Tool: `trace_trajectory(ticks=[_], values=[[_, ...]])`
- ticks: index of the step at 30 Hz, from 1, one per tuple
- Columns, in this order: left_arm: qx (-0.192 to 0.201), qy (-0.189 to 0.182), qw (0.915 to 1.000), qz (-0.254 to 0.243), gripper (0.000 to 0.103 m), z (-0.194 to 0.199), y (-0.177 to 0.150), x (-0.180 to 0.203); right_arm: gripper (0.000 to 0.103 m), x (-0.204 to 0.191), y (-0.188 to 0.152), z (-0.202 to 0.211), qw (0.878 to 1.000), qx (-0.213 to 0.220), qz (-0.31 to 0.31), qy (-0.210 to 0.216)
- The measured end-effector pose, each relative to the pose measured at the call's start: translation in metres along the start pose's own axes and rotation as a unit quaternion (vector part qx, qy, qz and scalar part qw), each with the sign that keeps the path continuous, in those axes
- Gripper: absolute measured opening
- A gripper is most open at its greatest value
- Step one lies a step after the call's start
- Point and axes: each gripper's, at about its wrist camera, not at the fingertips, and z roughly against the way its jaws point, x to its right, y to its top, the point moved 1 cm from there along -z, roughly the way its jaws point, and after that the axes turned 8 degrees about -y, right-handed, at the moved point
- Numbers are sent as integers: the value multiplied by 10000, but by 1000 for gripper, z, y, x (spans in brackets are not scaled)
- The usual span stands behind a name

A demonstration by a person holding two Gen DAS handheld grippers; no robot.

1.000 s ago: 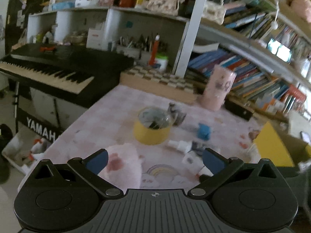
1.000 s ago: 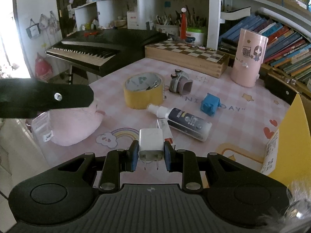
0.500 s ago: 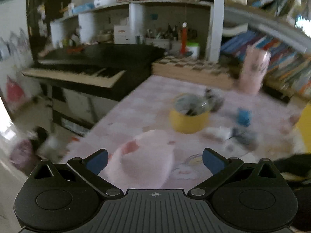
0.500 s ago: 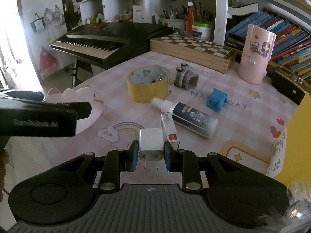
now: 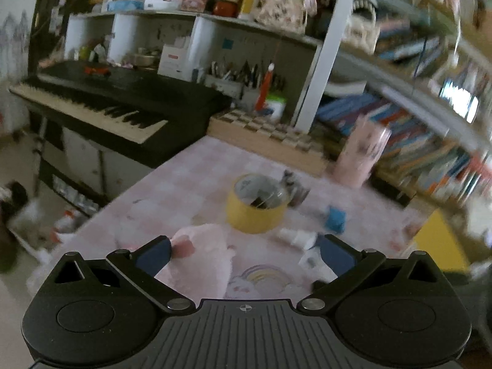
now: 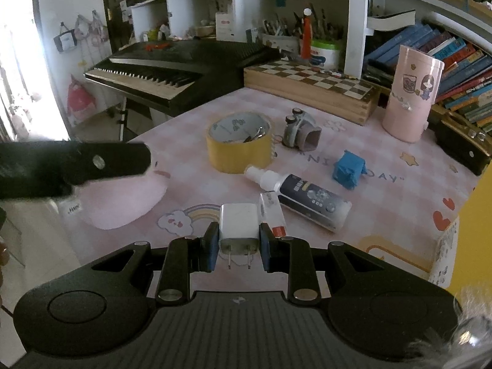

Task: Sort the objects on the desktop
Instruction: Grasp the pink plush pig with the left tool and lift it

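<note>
My right gripper [image 6: 236,243] is shut on a white plug charger [image 6: 237,227], prongs toward the camera, held above the pink checked desk mat [image 6: 190,129]. Beyond it lie a small red-and-white tube [image 6: 272,212], a dark spray bottle [image 6: 303,195], a blue block [image 6: 350,169], a yellow tape roll [image 6: 240,144] and a grey toy car [image 6: 301,129]. My left gripper [image 5: 244,253] is open, wide over a pink plush [image 5: 203,258] at the desk's near-left corner. In the right wrist view its black finger [image 6: 92,163] hovers over the pink plush [image 6: 123,200].
A wooden chessboard box [image 6: 310,86] and a pink canister [image 6: 412,92] stand at the back. A black keyboard piano [image 6: 172,67] borders the desk on the left. A yellow box [image 6: 476,227] rises at the right edge. Shelves of books fill the background.
The left gripper swung and rolled, its view shifting left and back. Seen from the right wrist view, it rose slightly over the plush. The right gripper kept still, holding the charger.
</note>
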Motion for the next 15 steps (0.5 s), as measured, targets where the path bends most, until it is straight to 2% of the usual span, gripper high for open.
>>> trace_trajectory(ticks=[2,4,9,12,15], values=[[119,-221,9991,329,103,4,1,-9,24,-1,2,0,10000,24,7,2],[169,-217,9982,536,103,6,1,-15,24,-2,3,1,10000,45,13,0],[164,265,9975,635,103,14,1,-17,24,-3,3,4,10000,65,23,-16],[-5,245,9979,593,103,16,3,-17,24,-3,3,5,10000,68,-1,-28],[-153,660,9966,475,103,11,6,-20,24,-3,2,6,10000,72,17,-17]])
